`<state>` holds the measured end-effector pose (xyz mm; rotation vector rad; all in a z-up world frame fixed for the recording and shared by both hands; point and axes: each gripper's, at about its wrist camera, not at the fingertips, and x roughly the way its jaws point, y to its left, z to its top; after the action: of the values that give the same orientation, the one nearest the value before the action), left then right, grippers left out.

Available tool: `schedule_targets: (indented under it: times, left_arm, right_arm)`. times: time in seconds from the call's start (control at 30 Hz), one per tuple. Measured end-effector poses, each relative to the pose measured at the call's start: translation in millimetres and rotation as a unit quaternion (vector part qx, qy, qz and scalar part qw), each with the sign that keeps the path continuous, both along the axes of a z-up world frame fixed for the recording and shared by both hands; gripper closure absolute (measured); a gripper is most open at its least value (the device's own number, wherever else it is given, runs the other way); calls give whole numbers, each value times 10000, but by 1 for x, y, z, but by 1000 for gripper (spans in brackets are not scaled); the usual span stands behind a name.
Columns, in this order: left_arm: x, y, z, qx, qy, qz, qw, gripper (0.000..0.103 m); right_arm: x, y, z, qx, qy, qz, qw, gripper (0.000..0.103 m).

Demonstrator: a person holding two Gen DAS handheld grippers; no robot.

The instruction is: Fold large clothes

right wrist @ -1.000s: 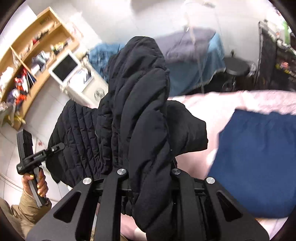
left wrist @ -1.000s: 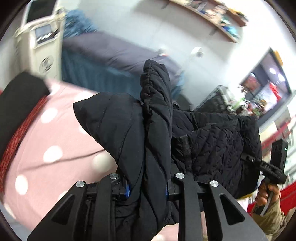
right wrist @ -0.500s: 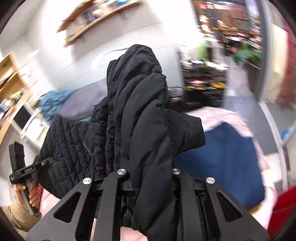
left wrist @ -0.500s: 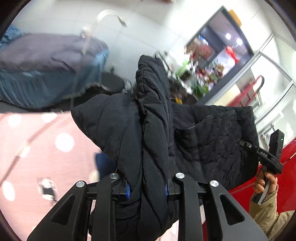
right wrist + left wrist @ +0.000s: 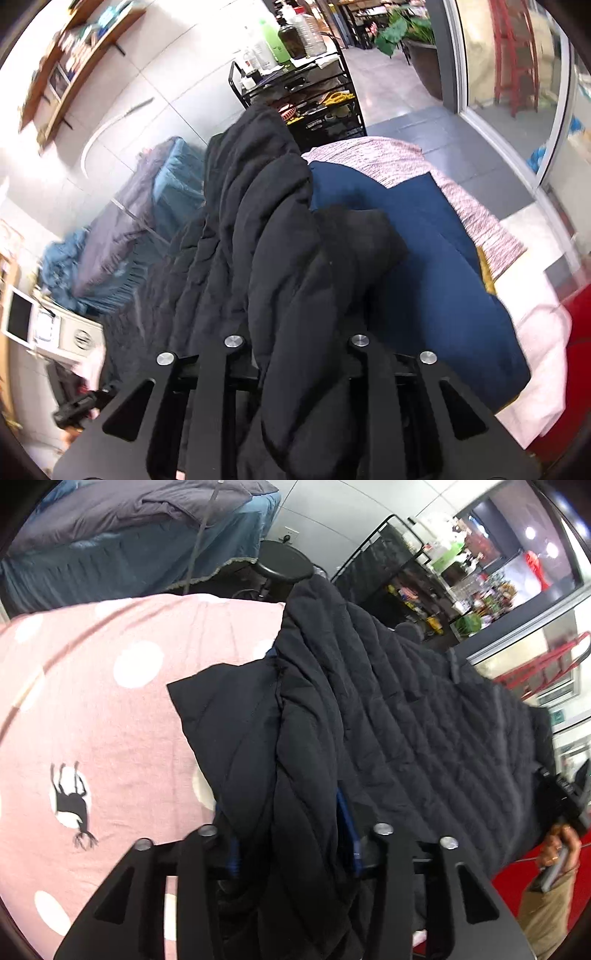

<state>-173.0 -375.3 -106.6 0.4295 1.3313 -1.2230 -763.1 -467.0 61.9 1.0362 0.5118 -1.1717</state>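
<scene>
The black quilted jacket [image 5: 388,716] hangs bunched between both grippers over the pink dotted bed [image 5: 92,701]; the left gripper [image 5: 291,834] and right gripper [image 5: 295,343] jaws are opening, fabric between them

No text, label, brand or number can be read in either view. A green sign [image 5: 557,716] is seen far right of the left tongs, but its marks are too small to be made out. Bottles [image 5: 284,37] on the cart [image 5: 295,92] ahead of the right tongs are shown with labels too blurred to be read. The screen [image 5: 18,319] far left of the right tongs is seen blank.
</scene>
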Motion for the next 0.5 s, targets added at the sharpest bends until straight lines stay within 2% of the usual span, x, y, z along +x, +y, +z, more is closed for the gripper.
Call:
schedule_targets:
  times: [0.07, 0.13, 0.17, 0.2, 0.23, 0.3, 0.33, 0.4, 0.5]
  left_arm:
    - [2, 0, -5, 57, -50, 124, 9999, 47]
    - [8, 3, -13, 156, -107, 308, 9993, 29]
    - [11, 5, -17, 210, -137, 402, 9989, 23]
    - [15, 5, -21, 241, -151, 477, 9985, 13]
    - [20, 6, -24, 258, -129, 579, 9979, 10]
    - [28, 12, -27, 276, 36, 714, 9971, 6]
    - [33, 17, -28, 267, 182, 785, 9964, 5]
    - [38, 22, -28, 272, 272, 877, 9954, 5]
    - [43, 33, -11, 200, 90, 954, 9952, 6]
  right_arm:
    - [2, -1, -4, 28, 59, -35, 10000, 72]
    - [-5, -3, -11, 85, -20, -155, 9998, 64]
    - [-9, 0, -14, 91, -59, -198, 9997, 57]
    - [-12, -2, -18, 93, -105, -257, 9996, 48]
    - [-14, -3, -21, 79, -141, -301, 9994, 43]
    - [-19, -6, -26, 101, -148, -442, 9989, 13]
    - [-23, -6, -28, 194, -131, -576, 9981, 11]
    - [-29, -7, -30, 246, -419, -679, 9965, 11]
    - [-30, -2, -20, 157, -386, -822, 9957, 11]
